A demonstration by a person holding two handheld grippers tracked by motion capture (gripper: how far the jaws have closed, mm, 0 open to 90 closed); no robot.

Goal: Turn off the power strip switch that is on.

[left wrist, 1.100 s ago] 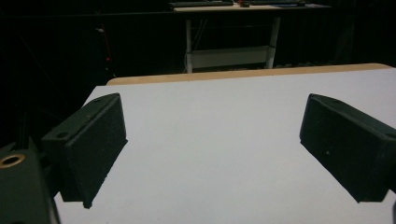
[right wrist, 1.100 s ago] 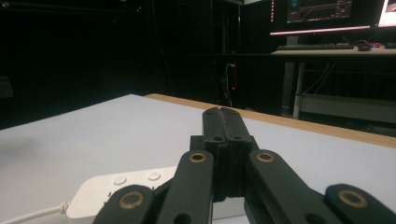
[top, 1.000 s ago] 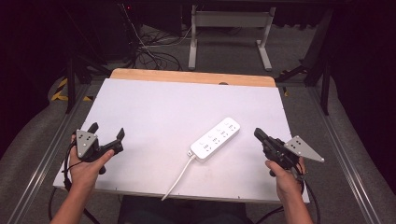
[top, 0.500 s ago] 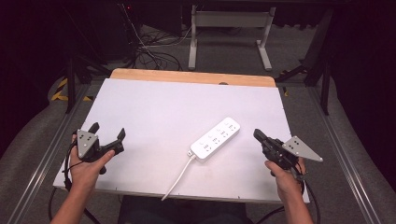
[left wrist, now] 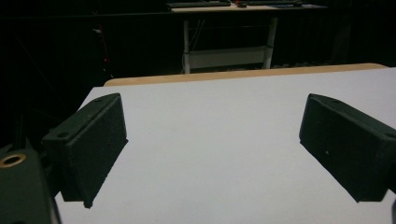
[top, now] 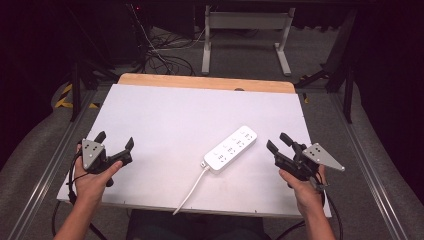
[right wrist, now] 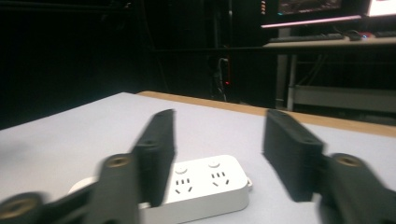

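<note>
A white power strip (top: pixel 231 149) lies at an angle on the white table (top: pixel 190 110), its cord (top: pixel 191 190) running off the near edge. My right gripper (top: pixel 277 142) hovers just right of the strip; its jaws have just been opening and stand apart with nothing between them. In the right gripper view the power strip (right wrist: pixel 205 186) lies beyond the right gripper (right wrist: pixel 219 140). My left gripper (top: pixel 116 141) is held at the table's near left, open and empty. The left gripper (left wrist: pixel 212 149) looks over bare tabletop in its own view.
A wooden strip (top: pixel 205 81) edges the table's far side. Beyond it stand a white desk frame (top: pixel 245 40) and tangled cables (top: pixel 165 50) on the floor. Metal rails (top: pixel 45 170) run along both sides of the table.
The right gripper's jaws have spread apart; earlier they were together. Both hands stay in place, and the power strip has not moved.
</note>
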